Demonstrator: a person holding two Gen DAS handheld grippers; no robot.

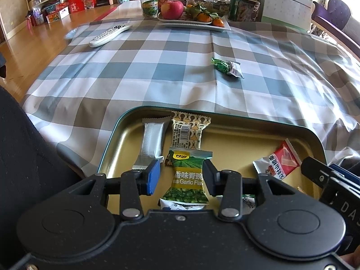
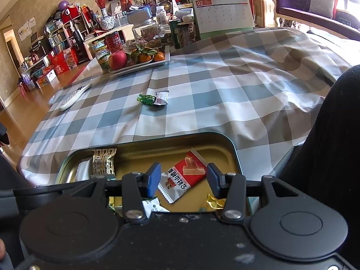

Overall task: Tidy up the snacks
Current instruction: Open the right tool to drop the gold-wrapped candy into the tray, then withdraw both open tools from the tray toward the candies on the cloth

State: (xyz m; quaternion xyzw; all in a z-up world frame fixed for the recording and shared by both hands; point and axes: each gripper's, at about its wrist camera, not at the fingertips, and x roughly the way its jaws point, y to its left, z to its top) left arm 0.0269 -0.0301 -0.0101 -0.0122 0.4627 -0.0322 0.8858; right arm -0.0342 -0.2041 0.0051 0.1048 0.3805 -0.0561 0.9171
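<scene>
The left gripper [image 1: 181, 175] points steeply down, jaws parted, gripping nothing. The right gripper [image 2: 184, 181] does likewise.

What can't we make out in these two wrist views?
- Near end of the tin tray: both views, hidden behind the gripper bodies, so the snack count is unknown.
- White packet and gold wrapper: right wrist view, cut off by the right gripper.
- Green pea packet: left wrist view, whether the left gripper fingers touch it.
- Two candies on the cloth: print too small.
</scene>
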